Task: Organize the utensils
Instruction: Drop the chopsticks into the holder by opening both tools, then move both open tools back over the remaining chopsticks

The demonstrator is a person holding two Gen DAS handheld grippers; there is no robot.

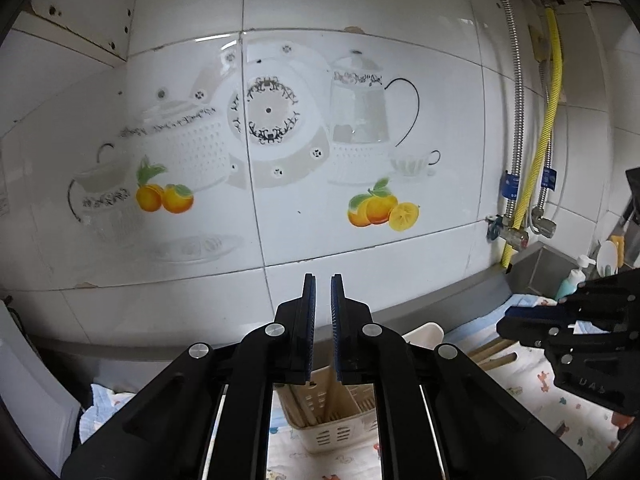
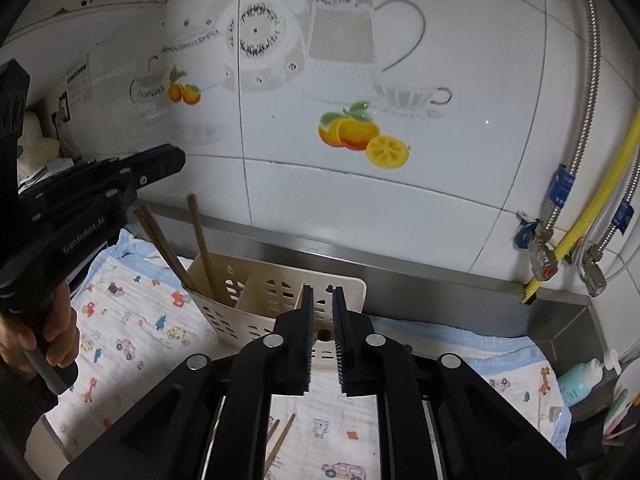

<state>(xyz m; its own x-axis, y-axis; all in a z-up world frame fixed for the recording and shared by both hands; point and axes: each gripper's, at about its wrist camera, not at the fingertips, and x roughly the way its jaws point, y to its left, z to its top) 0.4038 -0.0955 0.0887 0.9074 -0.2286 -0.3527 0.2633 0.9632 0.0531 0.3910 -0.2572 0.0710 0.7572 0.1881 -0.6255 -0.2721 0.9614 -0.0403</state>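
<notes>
Right gripper [image 2: 322, 332] sits nearest your lens, its jaws a narrow gap apart with nothing between the pads, poised over the near rim of the beige slotted utensil holder [image 2: 256, 300]. That holder stands on the patterned cloth [image 2: 132, 332] close to the steel ledge below the tiled wall [image 2: 400, 208], and three brown chopsticks [image 2: 198, 240] already lean out of its left compartment. Two more chopsticks [image 2: 282, 438] lie loose on the cloth under your right gripper, and these look like the pieces left to sort.

Spread the jaws wider before you go down, since the present gap leaves little margin. Approach across the sticks rather than along them, pinch near the middle so they hang level, then tip them upright and lower them into the compartment with the others. Keep clear of your left gripper [image 2: 168, 162], which hangs over the cloth to the holder's left, nearly closed and empty.

From the right wrist view, most of the loose pair is hidden behind the gripper body, so you cannot tell their full length or whether they cross. Whether the holder's middle and right compartments are empty is hard to judge. From the left wrist view the holder is largely blocked.
</notes>
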